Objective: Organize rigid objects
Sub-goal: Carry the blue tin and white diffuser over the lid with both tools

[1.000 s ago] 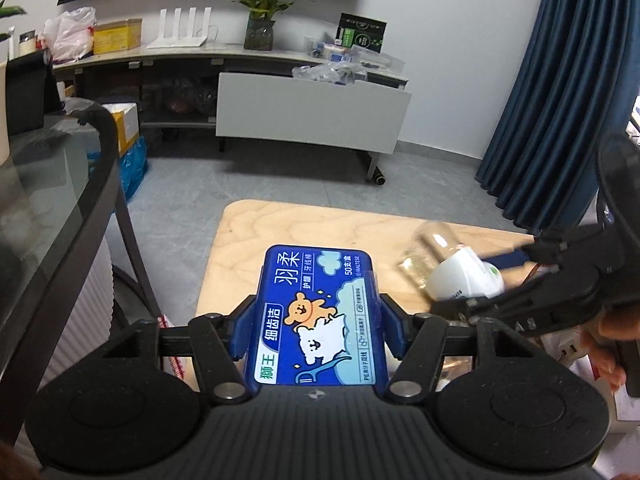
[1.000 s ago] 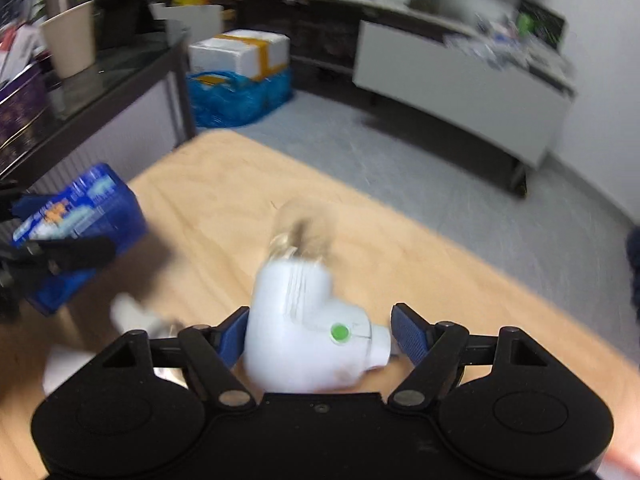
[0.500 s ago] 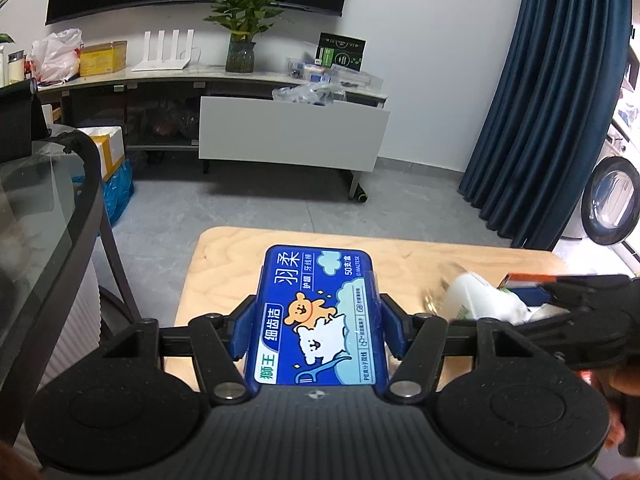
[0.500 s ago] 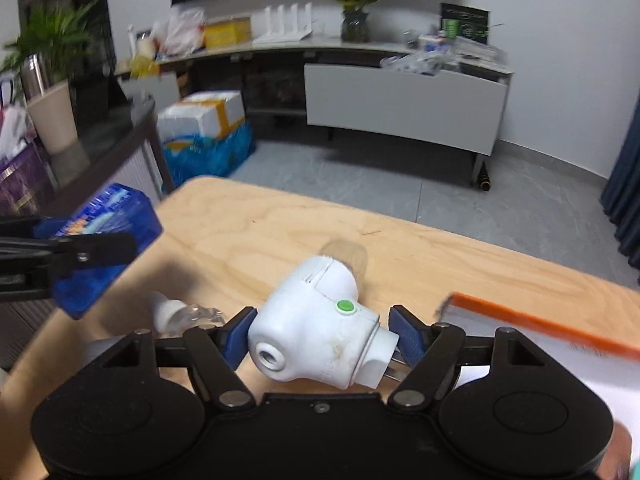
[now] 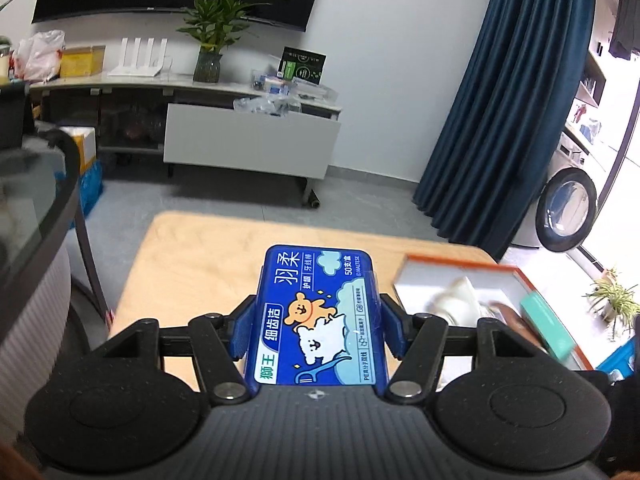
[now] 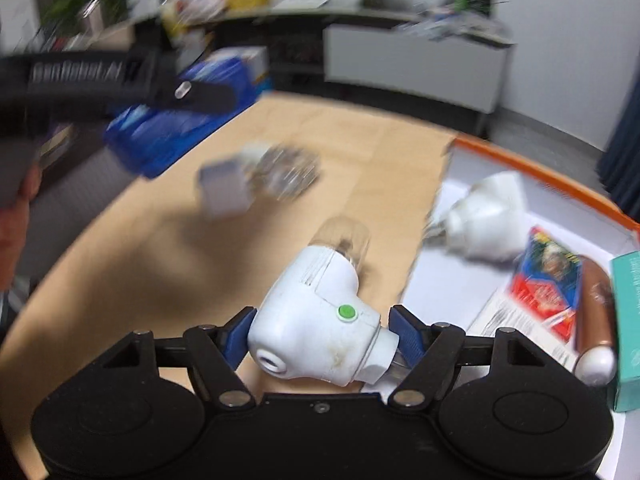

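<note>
A: Compared with half a second ago, the orange-rimmed tray (image 6: 532, 168) has come much further into the right wrist view, and the left gripper (image 5: 316, 322) has swung so that the tray (image 5: 460, 262) now shows beside its load.

B: What does each gripper hold?

A: The left gripper's blue pads press both long sides of the blue floss box (image 5: 318, 316), held above the wooden surface (image 5: 200, 264). The right gripper (image 6: 322, 342) is clamped on the white plug-in device (image 6: 320, 336), whose clear bottle end points forward over the surface (image 6: 360, 152), just beside the tray's near edge.

B: What is hard to read?

A: The right wrist view is smeared by motion. Two things on the surface, a pale block (image 6: 224, 190) and a clear rounded piece (image 6: 288, 168), touch or overlap; which, one cannot tell. The floss box (image 6: 168, 136) in that view is a blue blur under the left gripper (image 6: 120, 80).

B: And inside the tray?

A: A second white device (image 6: 484, 216), a red and blue packet (image 6: 548, 280), a brown tube (image 6: 596, 308) and a teal box (image 6: 628, 320), the last cut off by the frame edge. In the left view the tray's contents are blurred and partly hidden behind the gripper.
</note>
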`<state>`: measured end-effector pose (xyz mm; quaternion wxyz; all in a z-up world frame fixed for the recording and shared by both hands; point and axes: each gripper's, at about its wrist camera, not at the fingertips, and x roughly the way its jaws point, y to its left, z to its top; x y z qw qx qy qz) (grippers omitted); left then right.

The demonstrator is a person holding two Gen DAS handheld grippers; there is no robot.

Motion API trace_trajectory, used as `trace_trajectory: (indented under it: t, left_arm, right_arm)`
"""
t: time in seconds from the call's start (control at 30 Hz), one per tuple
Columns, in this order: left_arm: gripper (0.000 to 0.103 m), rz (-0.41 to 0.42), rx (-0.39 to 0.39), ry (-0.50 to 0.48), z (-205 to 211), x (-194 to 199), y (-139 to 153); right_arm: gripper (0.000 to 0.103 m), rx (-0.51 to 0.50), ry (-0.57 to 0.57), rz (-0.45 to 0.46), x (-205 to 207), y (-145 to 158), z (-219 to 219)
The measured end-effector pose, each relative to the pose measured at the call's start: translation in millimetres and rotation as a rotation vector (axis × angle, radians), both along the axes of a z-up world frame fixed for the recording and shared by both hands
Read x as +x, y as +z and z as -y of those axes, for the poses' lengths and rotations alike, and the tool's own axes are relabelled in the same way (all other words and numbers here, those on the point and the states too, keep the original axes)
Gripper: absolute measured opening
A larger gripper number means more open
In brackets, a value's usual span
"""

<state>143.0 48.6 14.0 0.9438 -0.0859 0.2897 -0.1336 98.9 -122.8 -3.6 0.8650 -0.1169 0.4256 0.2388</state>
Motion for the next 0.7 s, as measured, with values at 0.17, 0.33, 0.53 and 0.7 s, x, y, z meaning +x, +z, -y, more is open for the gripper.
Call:
trace_trajectory:
  t: [0.17,0.33,0.53,0.7]
  left_arm:
    - [0.063,-0.028,-0.044,0.033,-5.6,-28.6,-4.2]
    - [0.063,-0.032,-0.057,0.076,-16.4,-45.5,-1.4]
    - [0.063,-0.031,-0.049,0.102,-16.6,-59.0,0.0]
    - [0.063,-0.022,-0.017,0.1,-14.0,-66.7,0.3]
  right_arm:
    - [0.089,-0.103,0.159,0.005,-8.1,-6.8,-15.5]
    - [0.098,-0.2,0.409,-0.008,-9.8,-5.3,-25.3]
    - [0.08,-0.16,0.414,-0.033,-3.3,-2.9,-27.2]
    - [0.08,-0.08,0.3,0.008,-20.5,-1.9,-14.0]
